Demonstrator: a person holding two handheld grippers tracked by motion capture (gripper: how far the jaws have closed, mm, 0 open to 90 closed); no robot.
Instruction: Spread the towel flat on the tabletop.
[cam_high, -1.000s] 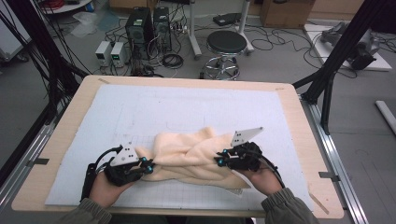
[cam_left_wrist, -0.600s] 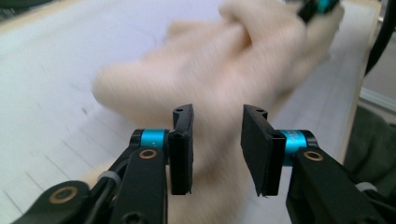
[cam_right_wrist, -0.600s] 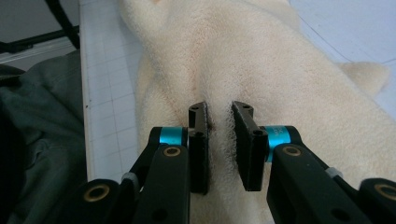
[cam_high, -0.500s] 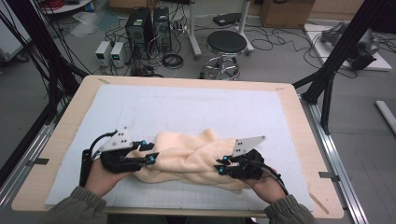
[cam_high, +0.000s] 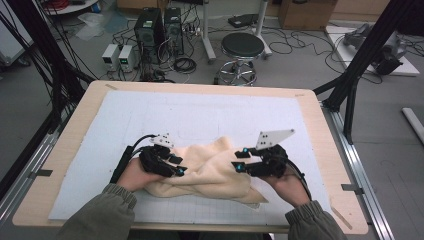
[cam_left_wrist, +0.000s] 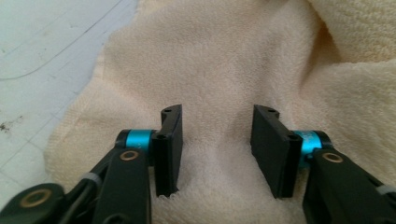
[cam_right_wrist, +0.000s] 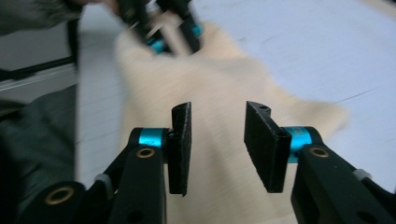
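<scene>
A cream terry towel (cam_high: 210, 170) lies crumpled near the front of the white mat (cam_high: 200, 115). My left gripper (cam_high: 177, 167) rests over the towel's left part; in the left gripper view its jaws stand open just above the towel (cam_left_wrist: 219, 84) with nothing between them (cam_left_wrist: 217, 149). My right gripper (cam_high: 239, 164) hovers over the towel's right part, jaws pointing left. In the right gripper view it is open (cam_right_wrist: 217, 147) above the blurred towel (cam_right_wrist: 219, 88), and the left gripper (cam_right_wrist: 163, 28) shows farther off.
The mat covers a wooden table (cam_high: 55, 165) with aluminium rails at both sides. Beyond the far edge stand a black stool (cam_high: 242, 47), computer cases (cam_high: 160, 25) and cables on the floor. A black frame post (cam_high: 357, 65) rises at the right.
Both grippers have lifted off the towel's edges and shifted inward and up over the towel. The right gripper view is blurred from movement. The towel lies bunched between the hands.
</scene>
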